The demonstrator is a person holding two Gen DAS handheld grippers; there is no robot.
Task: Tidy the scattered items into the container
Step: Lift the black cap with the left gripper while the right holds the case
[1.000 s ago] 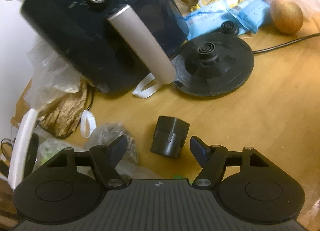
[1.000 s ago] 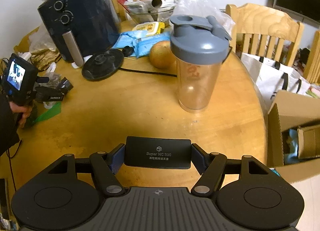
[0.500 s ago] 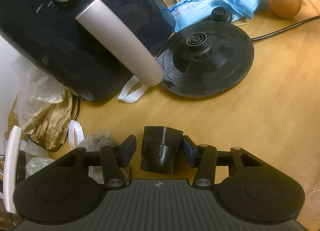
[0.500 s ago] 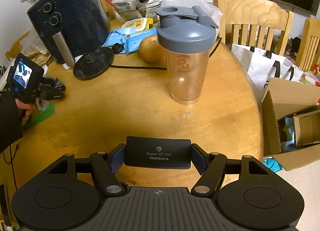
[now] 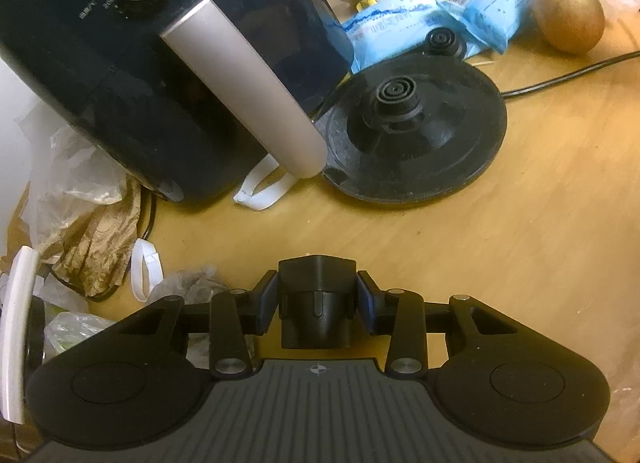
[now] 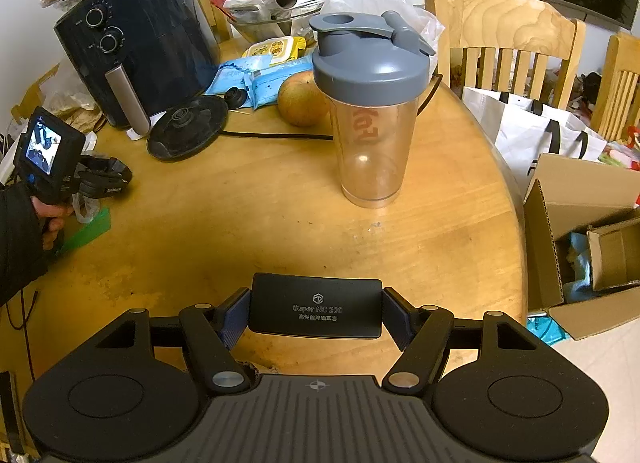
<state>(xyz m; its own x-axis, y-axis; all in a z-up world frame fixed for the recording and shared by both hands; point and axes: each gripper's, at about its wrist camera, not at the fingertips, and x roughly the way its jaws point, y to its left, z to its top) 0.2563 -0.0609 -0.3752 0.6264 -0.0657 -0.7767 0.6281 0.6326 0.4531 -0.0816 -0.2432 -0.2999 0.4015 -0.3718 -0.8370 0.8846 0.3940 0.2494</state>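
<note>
Gripping a small black adapter-like block between both fingers, the left gripper is hovering low over the cluttered left edge of the round wooden table, its jaws drawn in against the block's two flanks. The block is sitting upright in the grasp, its squared top pointing forward toward the kettle base and its narrower end toward the camera; whether it is clear of the tabletop cannot be told.

Across the table, the right gripper is clamping a flat black case printed "Super NC 200", its long axis lying crosswise between the fingertips, jaws partly closed on its short ends.

Deciding the coming move is where the container lies: the open cardboard box is standing off the table's right edge, just beside the right gripper and well apart from the left one, with the shaker bottle between. The right hand looks nearer for a first drop; the left will likely have to carry its block across the whole table.

An air fryer, blue packets and a round brown fruit are crowding the far side.
</note>
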